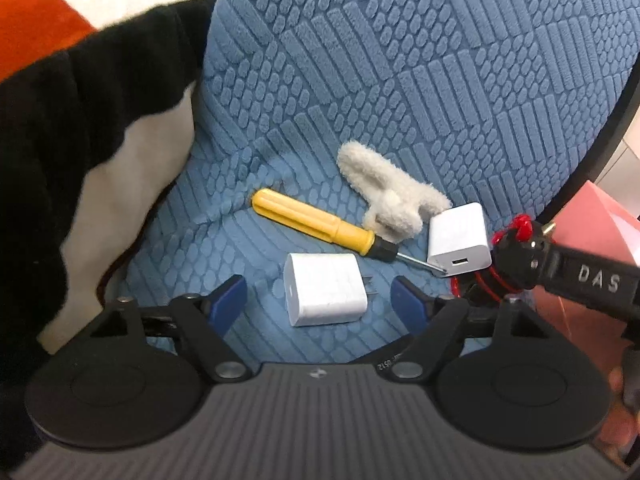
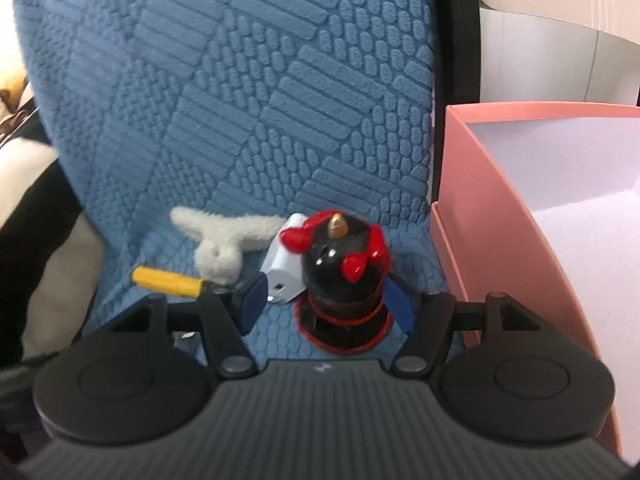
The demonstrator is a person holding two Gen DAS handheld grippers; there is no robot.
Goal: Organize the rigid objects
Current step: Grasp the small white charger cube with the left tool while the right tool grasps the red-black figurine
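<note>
In the left wrist view we see our left gripper [image 1: 320, 300] at the bottom centre, its blue pads standing apart on either side of a white charger [image 1: 325, 294] that lies on the blue cover [image 1: 360, 80]; the pads do not touch it, so the jaws are open around it. Just above it, at mid-frame, lies a yellow-handled screwdriver [image 1: 316, 222], its metal tip reaching a second white charger [image 1: 459, 243] to the right. A fluffy white toy [image 1: 390, 196] lies just behind the screwdriver, touching that second charger. A black and red figure [image 1: 516, 252] stands at the right edge of the frame, with our right gripper around it.

In the right wrist view our right gripper [image 2: 326, 306] sits at the bottom centre with the black and red figure [image 2: 344, 276] between its blue pads. We cannot tell whether the pads press on it. A pink box [image 2: 500, 220] with a white inside stands at the right, open.
</note>
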